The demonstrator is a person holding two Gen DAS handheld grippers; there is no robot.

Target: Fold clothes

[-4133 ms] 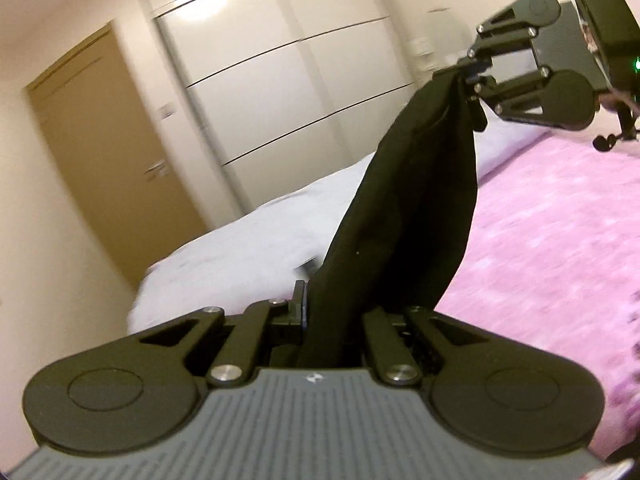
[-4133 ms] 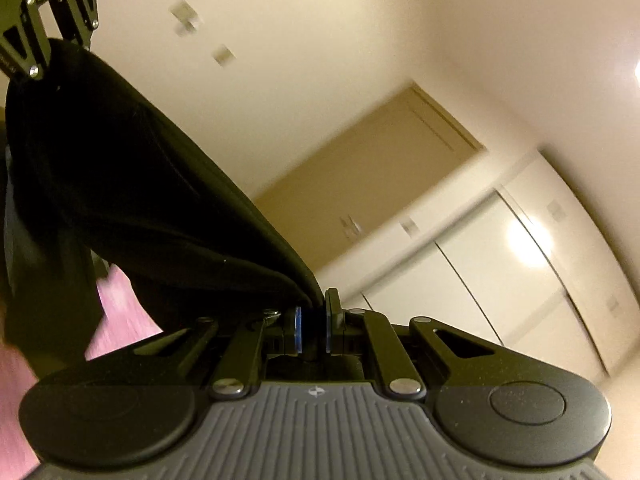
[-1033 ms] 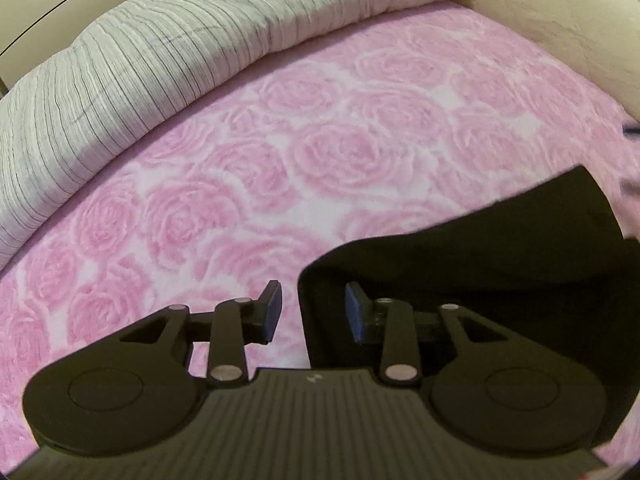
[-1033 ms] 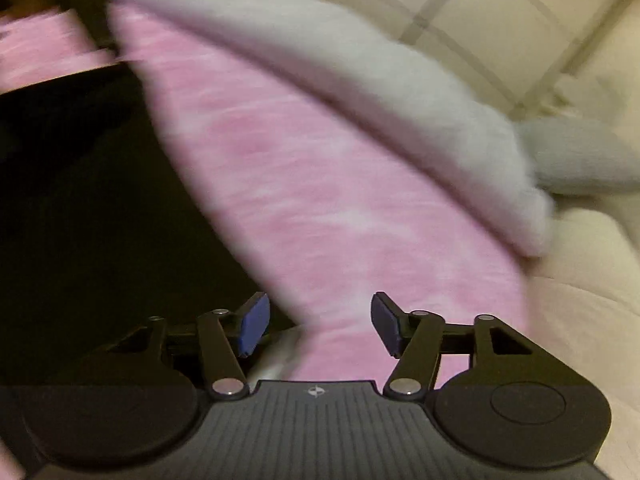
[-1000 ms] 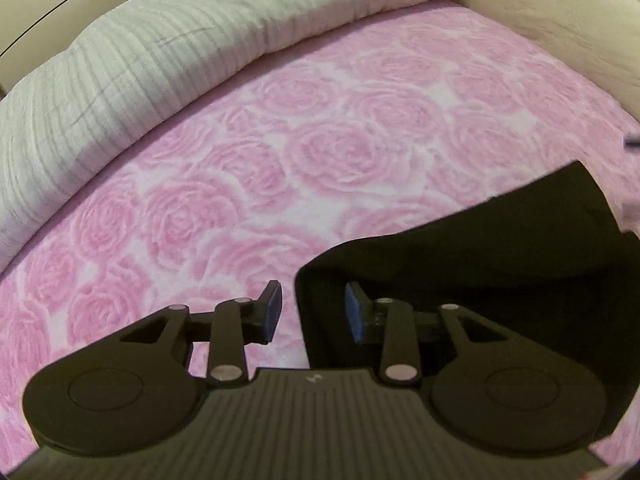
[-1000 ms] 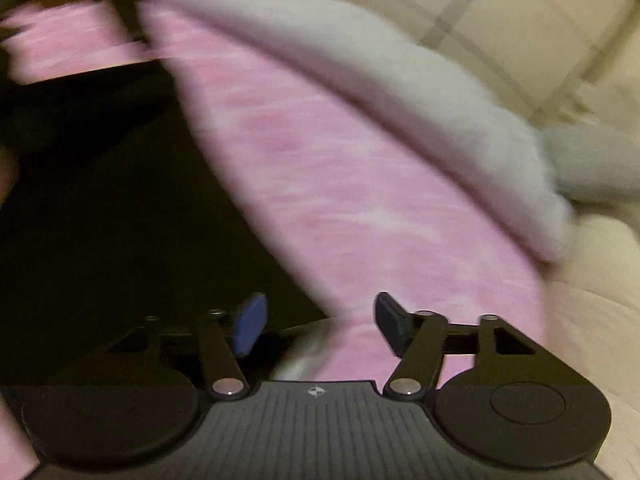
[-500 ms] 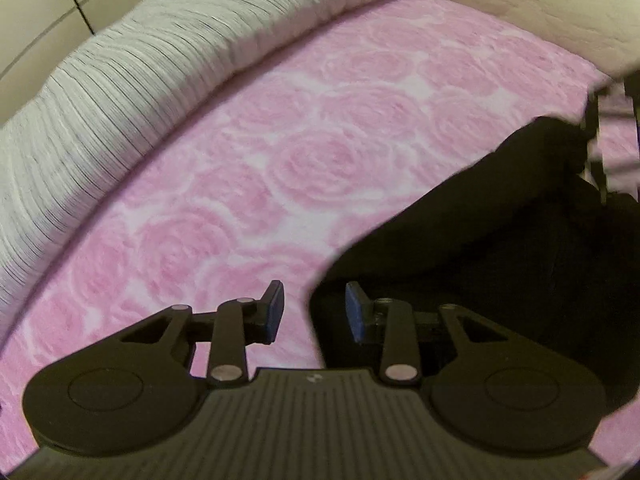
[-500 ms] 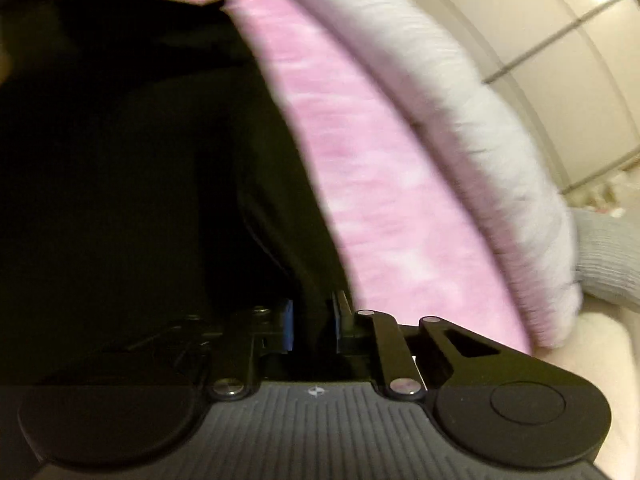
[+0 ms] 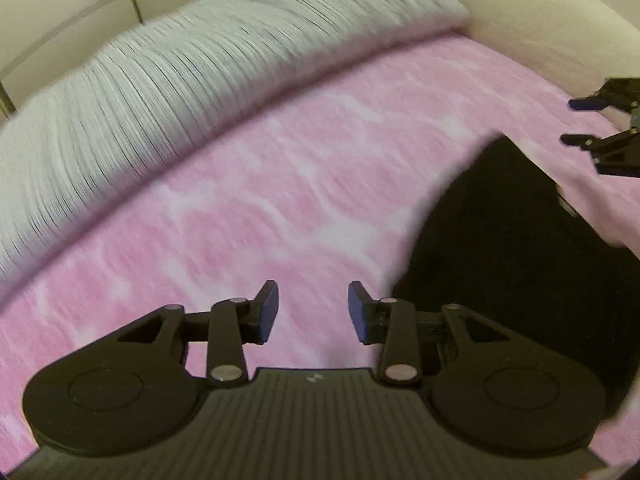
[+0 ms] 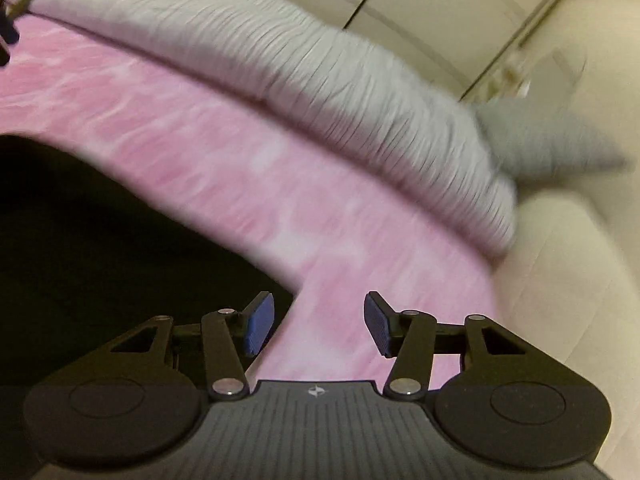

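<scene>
Black garment (image 9: 512, 248) lies flat on the pink bedspread (image 9: 260, 200), between both tools. Left hand-held gripper (image 9: 313, 312) and right hand-held gripper (image 10: 319, 322) are empty, jaws opening; each has a garment edge just inboard.

The garment (image 9: 508, 248) lay on the bedspread (image 9: 260, 216), to the right of the left gripper (image 9: 313, 312) and to the left of the right gripper (image 10: 319, 322). Behind the bedspread a rolled duvet (image 9: 192, 72) lay along its far edge, and a pillow (image 10: 540, 144) lay at the duvet's right end.
</scene>
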